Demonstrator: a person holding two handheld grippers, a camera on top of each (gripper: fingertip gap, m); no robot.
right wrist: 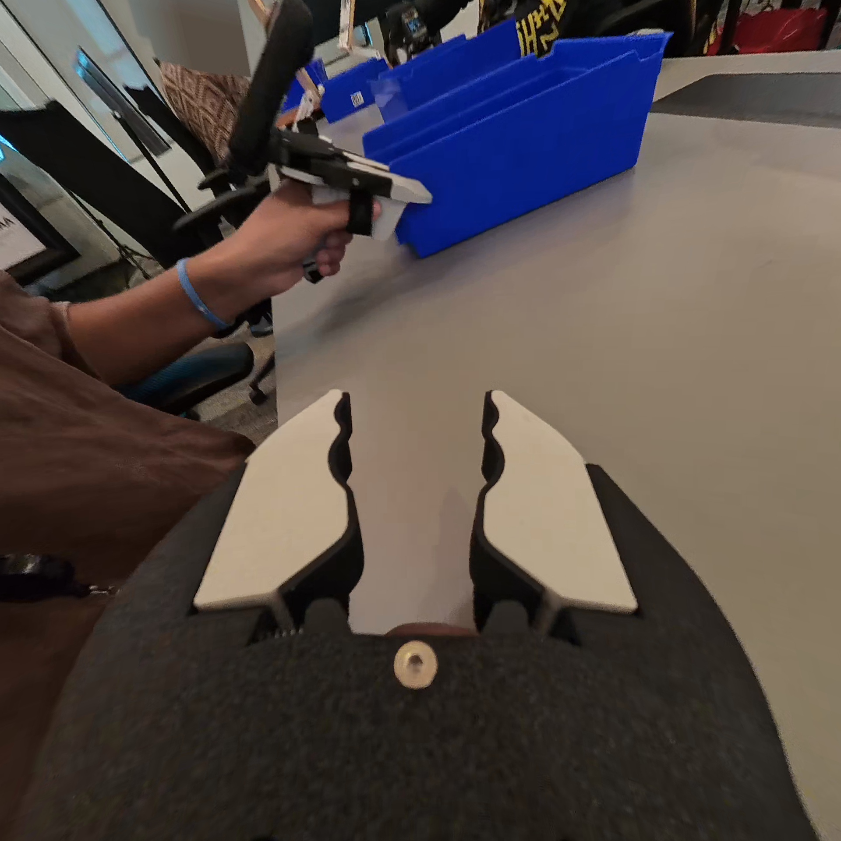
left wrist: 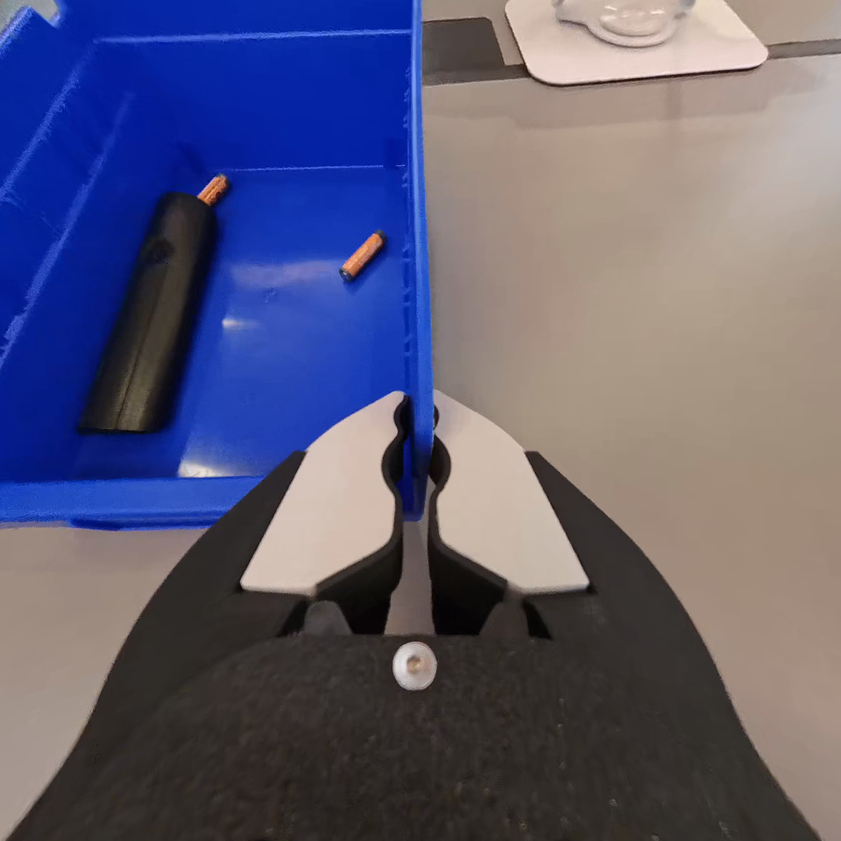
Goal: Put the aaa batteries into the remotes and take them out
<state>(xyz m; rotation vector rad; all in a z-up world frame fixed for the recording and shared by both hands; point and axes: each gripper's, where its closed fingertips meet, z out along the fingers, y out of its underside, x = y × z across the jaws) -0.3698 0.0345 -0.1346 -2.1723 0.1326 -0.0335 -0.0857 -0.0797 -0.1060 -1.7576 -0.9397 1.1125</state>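
Observation:
A blue bin stands on the grey table. In it lie a black remote, face down, and two orange AAA batteries: one loose near the right wall, one at the remote's far end. My left gripper is shut on the bin's right wall near its front corner. In the right wrist view the left gripper shows at the bin's near corner. My right gripper is open and empty above the bare table.
A white mat with a clear glass vessel sits at the table's far right. More blue bins stand behind the first. A person's hand and arm hold the left gripper; office chairs stand off the table's left edge.

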